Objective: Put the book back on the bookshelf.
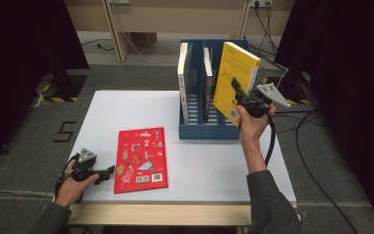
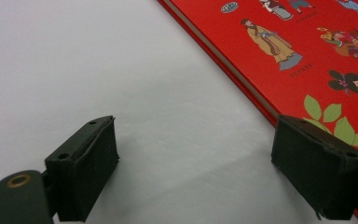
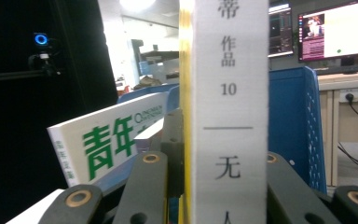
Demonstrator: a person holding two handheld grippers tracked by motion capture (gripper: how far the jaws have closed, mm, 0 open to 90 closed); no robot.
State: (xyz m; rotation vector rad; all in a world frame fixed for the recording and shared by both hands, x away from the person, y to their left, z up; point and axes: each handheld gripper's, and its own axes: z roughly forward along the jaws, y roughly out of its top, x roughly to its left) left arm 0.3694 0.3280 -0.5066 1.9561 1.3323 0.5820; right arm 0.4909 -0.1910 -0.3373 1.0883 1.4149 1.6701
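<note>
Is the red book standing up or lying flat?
Lying flat. The red book rests cover up on the white table.

Right tool (image 1: 237, 92) raised, clamped; left tool (image 1: 108, 171) low, jaws apart.

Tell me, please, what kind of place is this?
Probably a lab or office set up for recording, not a home. Black curtains flank a white table, loose cables lie on the grey floor, and computer monitors glow behind the blue file rack.

Left claw (image 2: 193, 168) open over table (image 2: 98, 70), beside red book (image 2: 307, 51).
</note>
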